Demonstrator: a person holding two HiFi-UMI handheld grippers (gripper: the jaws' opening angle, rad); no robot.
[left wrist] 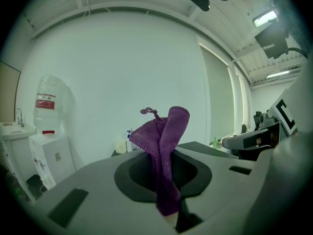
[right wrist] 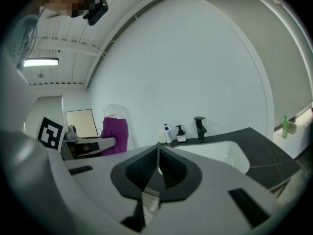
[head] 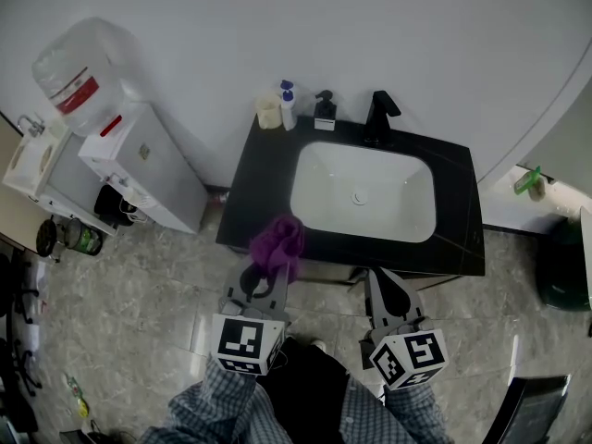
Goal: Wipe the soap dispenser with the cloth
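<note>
One cloth (left wrist: pixel 164 151) in left tongs (head: pixel 265 283)

Dim even indoor light, ceiling strip lights (left wrist: pixel 266 17) glaring, fisheye-warped dark edges

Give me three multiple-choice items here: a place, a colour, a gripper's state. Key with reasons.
1. The soap dispenser stands: A on a wall shelf; B on the counter, left of the tap; C in a bucket.
2. The cloth is: A yellow; B white; C purple.
3. The right gripper is: A shut, empty; B wide open; C shut on the cloth.
1 B, it stands beside the tap; 2 C, purple in the left gripper; 3 A, jaws meet on nothing.
</note>
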